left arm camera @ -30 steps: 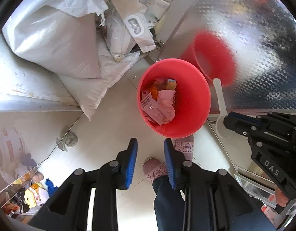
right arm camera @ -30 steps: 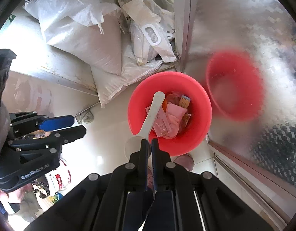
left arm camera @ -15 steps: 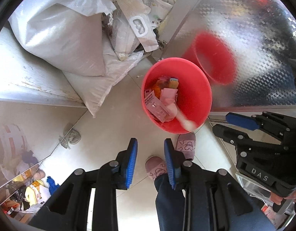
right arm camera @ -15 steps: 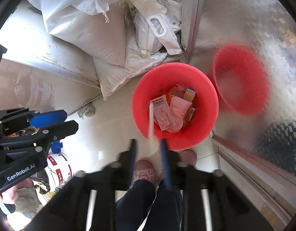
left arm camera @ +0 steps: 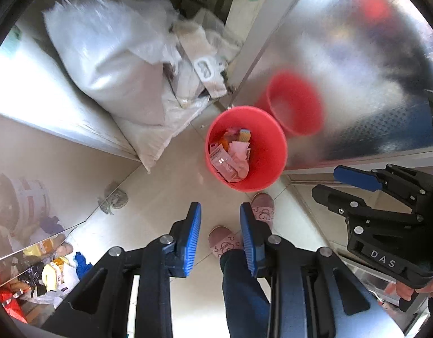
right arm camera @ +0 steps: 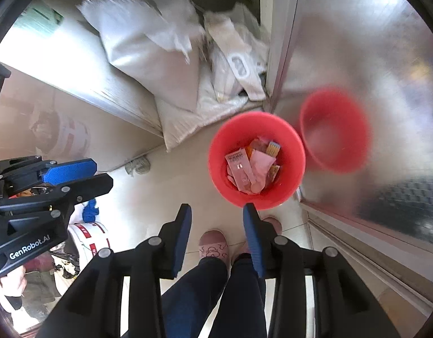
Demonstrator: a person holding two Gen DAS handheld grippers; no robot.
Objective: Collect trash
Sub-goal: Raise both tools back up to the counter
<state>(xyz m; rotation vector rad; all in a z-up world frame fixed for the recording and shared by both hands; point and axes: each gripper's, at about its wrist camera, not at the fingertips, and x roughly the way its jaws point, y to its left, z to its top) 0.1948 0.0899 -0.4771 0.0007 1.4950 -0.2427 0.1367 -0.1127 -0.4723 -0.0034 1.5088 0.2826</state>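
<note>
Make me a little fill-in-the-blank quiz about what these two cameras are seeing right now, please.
1. The wrappers lie inside a round ____ bucket.
2. Both the left gripper and the right gripper have their jaws ____, holding nothing.
3. The person below wears pink ____.
4. Piled beside the bucket are large white ____.

Missing words: red; open; slippers; sacks
</note>
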